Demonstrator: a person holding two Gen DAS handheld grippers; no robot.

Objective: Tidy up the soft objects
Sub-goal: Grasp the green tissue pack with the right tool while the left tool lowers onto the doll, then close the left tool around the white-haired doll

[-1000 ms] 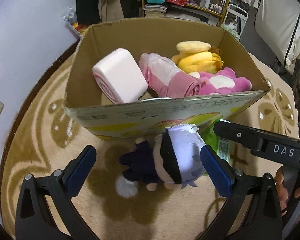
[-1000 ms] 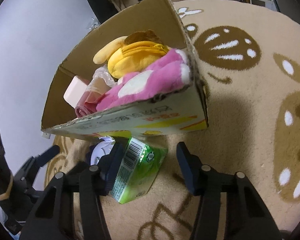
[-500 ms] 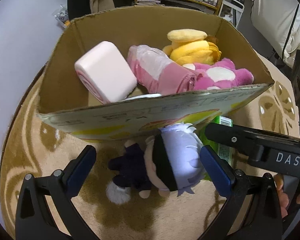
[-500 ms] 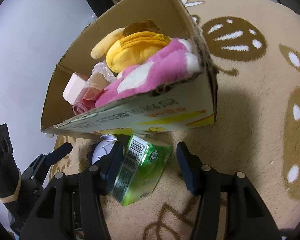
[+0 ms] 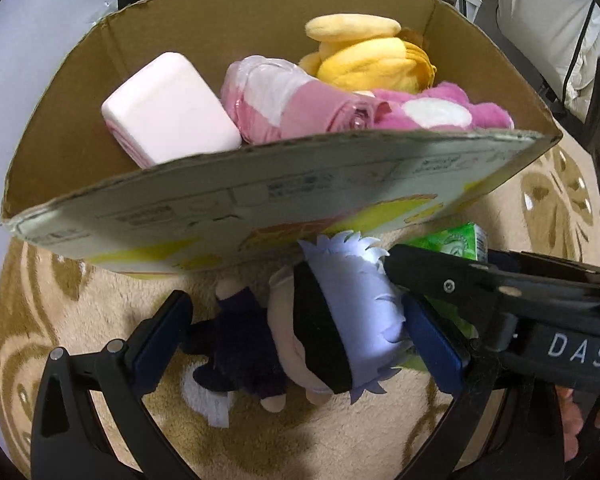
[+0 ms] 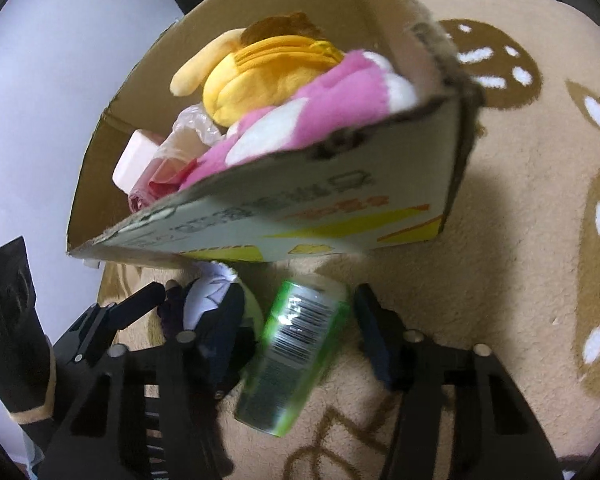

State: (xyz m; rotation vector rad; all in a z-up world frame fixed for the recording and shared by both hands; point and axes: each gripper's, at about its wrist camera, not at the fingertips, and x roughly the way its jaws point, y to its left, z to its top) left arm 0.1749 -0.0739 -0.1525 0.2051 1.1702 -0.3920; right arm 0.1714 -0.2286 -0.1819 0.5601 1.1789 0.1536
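On the left, the left tongs (image 5: 296,332) stand wide open and point steeply down at the rug (image 5: 60,312), their two blue pads straddling the plush doll (image 5: 320,328) that lies on its side just in front of the cardboard box (image 5: 260,216). The doll's long axis runs across the gap, dark body toward the left pad and pale-haired head toward the right pad, which sits just beside or touching the hair; the left pad stands clear of the body. It is squarely between these tongs, so the left hand is plainly the nearer for it. Farther right, the green packet (image 6: 296,352) lies on the rug beside the doll, its long axis pointing up toward the box front and leaning right. The right tongs (image 6: 300,332) have just been closing with the packet between them, but blur hides whether the pads press on it, so I cannot tell if it is gripped. Both things lie short of the box, which already holds pink and yellow plush toys (image 5: 364,64).
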